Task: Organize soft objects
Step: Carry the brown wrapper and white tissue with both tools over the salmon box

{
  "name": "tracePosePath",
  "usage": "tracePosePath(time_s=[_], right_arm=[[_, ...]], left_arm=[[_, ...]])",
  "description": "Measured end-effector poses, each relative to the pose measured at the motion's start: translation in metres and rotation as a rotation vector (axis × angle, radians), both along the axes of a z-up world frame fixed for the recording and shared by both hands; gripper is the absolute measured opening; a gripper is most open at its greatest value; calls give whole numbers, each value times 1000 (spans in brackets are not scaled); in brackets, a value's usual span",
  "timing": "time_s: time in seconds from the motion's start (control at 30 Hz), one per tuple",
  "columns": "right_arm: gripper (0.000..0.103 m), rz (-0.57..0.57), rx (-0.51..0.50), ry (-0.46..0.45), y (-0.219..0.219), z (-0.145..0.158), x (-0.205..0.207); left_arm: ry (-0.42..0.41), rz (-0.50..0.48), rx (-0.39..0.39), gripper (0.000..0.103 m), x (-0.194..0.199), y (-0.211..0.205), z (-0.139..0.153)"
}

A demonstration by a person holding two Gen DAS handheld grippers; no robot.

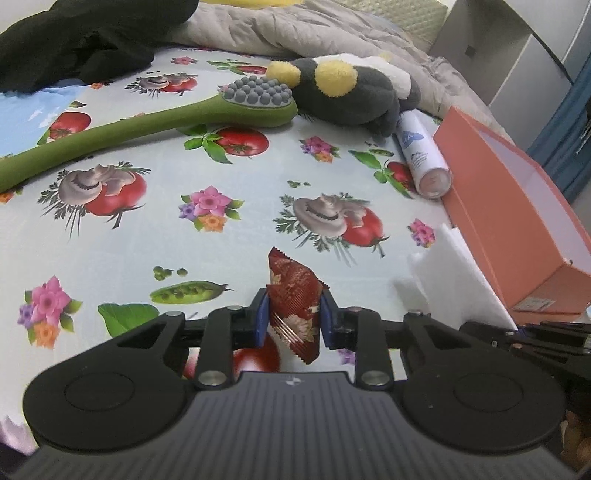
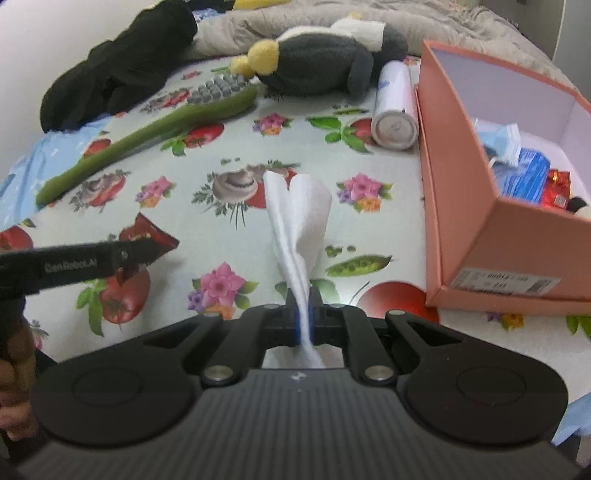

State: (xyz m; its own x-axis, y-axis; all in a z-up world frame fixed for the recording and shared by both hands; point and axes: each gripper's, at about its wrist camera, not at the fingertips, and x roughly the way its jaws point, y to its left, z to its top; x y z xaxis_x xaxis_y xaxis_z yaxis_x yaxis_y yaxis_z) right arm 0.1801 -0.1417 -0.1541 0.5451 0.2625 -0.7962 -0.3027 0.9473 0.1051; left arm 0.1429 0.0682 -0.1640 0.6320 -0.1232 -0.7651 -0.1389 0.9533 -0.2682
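My left gripper [image 1: 293,319] is shut on a dark red snack packet [image 1: 293,295] and holds it upright above the flowered cloth. The packet also shows in the right wrist view [image 2: 149,236], with the left gripper [image 2: 125,254] at the left edge. My right gripper [image 2: 303,319] is shut on a folded white soft pad [image 2: 301,218], which also shows in the left wrist view [image 1: 448,269]. The salmon open box [image 2: 476,206] stands to the right and holds several small packets. A grey and yellow plush toy [image 1: 343,92] lies at the back.
A green long-handled brush [image 1: 147,125] lies across the cloth at left. A white tube [image 1: 421,157] lies beside the box. A black garment [image 1: 81,37] and a grey quilt [image 1: 295,29] lie at the back. The printed cloth [image 1: 221,258] covers the surface.
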Motion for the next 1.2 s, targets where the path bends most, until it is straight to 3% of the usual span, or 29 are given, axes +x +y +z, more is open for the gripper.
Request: tracePosePath(time_s=[0.23,0.5,0.97,1.2], right_arm=[[8,-28,30,-23,-21,23,7],[8,-77,91,-77,-44,61,15],[8,-104,147,-236,-72,137,20],[8,-114,175,-321,-99,172,18]], left_arm=[[-11,6,1,32,4,-19,21],[-57,-48,7,32,18,-42,65],[-207,-131,-1,32,33,-86,159],[-280,-158,-22,32,32,-120,188]])
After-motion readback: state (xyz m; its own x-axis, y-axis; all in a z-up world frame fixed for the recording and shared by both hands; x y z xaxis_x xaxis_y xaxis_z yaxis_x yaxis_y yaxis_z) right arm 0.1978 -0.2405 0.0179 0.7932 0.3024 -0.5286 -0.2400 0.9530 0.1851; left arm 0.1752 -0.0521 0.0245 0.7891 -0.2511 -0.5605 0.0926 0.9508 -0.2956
